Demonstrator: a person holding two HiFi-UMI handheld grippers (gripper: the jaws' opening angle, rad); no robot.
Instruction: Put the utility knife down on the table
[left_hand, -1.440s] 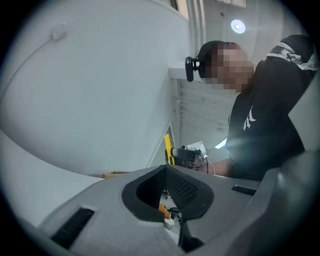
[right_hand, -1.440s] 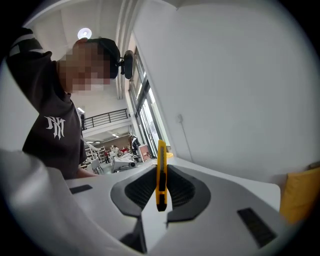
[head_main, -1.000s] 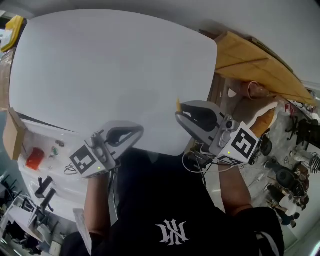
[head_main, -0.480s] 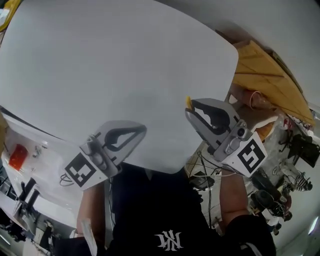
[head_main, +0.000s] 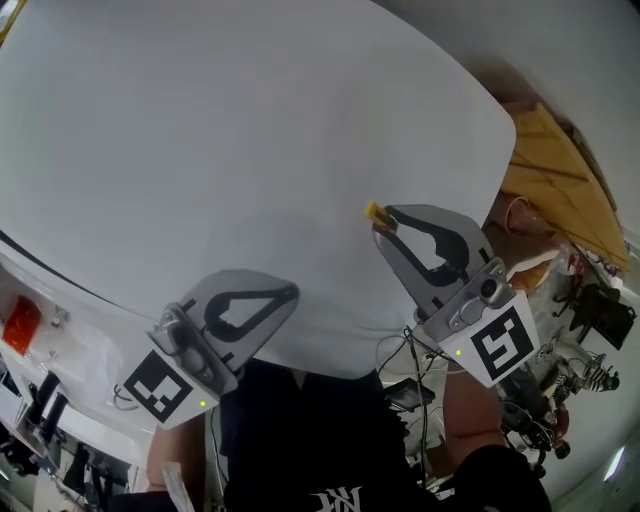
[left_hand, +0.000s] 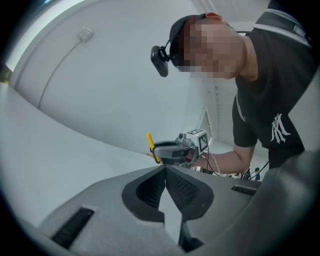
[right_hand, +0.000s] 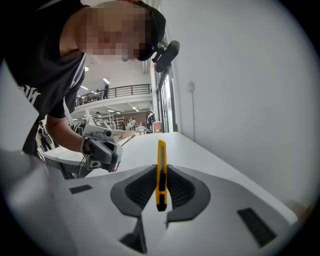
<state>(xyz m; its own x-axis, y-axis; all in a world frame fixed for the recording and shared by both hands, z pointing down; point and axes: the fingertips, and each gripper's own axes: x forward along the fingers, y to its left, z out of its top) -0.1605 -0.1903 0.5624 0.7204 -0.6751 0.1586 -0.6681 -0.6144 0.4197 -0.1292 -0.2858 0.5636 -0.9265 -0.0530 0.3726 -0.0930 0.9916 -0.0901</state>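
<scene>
Right gripper view: the right gripper (right_hand: 160, 172) is clenched on the yellow utility knife (right_hand: 161, 152), held on edge between its 2 jaws over the white table (head_main: 200, 140). The left gripper (left_hand: 165, 171) has its jaws pressed together, gripping nothing.

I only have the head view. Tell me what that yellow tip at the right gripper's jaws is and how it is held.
Observer: The right gripper is shut on a slim yellow utility knife, clamped edge-up between its dark ribbed pads.
Operator: Report the left gripper.
Observer: The left gripper has its jaws together at the tips with nothing between them.
Operator: Tell me how far the knife sticks out.
Observer: It runs from behind the pads to well past the jaw tips, pointing along the white table.
</scene>
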